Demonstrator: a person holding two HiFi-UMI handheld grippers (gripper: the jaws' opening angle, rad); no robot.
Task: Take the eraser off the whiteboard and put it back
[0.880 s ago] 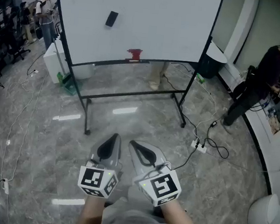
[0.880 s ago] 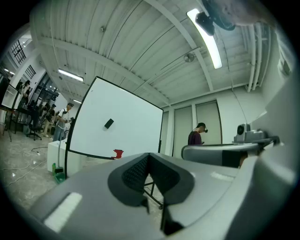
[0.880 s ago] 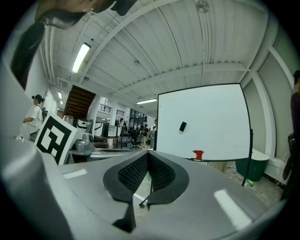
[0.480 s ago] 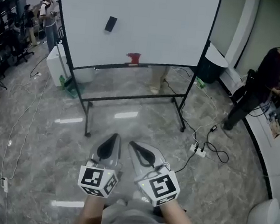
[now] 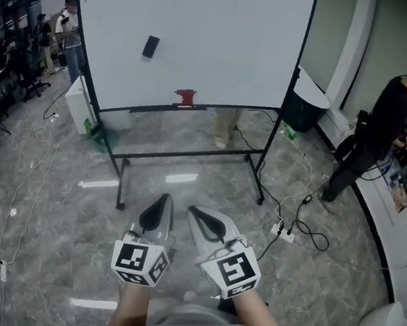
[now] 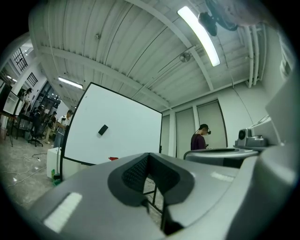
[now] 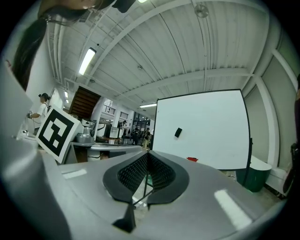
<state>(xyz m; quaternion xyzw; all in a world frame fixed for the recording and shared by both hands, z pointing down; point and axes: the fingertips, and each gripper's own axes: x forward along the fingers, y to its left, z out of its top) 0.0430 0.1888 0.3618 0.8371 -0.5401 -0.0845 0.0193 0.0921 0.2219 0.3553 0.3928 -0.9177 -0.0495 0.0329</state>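
Observation:
A small black eraser [image 5: 151, 46] sticks to the upper left of a white rolling whiteboard [image 5: 224, 31]; it also shows as the eraser [image 6: 102, 130] and the eraser [image 7: 178, 132] in the two gripper views. My left gripper [image 5: 161, 203] and right gripper [image 5: 197, 212] are held side by side low in the head view, well short of the board. Both are shut with nothing between their jaws. A red object [image 5: 185, 96] rests on the board's tray.
The board stands on a black wheeled frame [image 5: 120, 202] on a grey marble floor. Cables and a power strip [image 5: 283, 232] lie to the right. A person in dark clothes [image 5: 381, 127] stands at the right, others [image 5: 67, 25] at the far left. A dark bin [image 5: 306, 96] sits behind the board.
The whiteboard and eraser have shifted slightly left and down in the head view. Both grippers hold the same pose, still shut.

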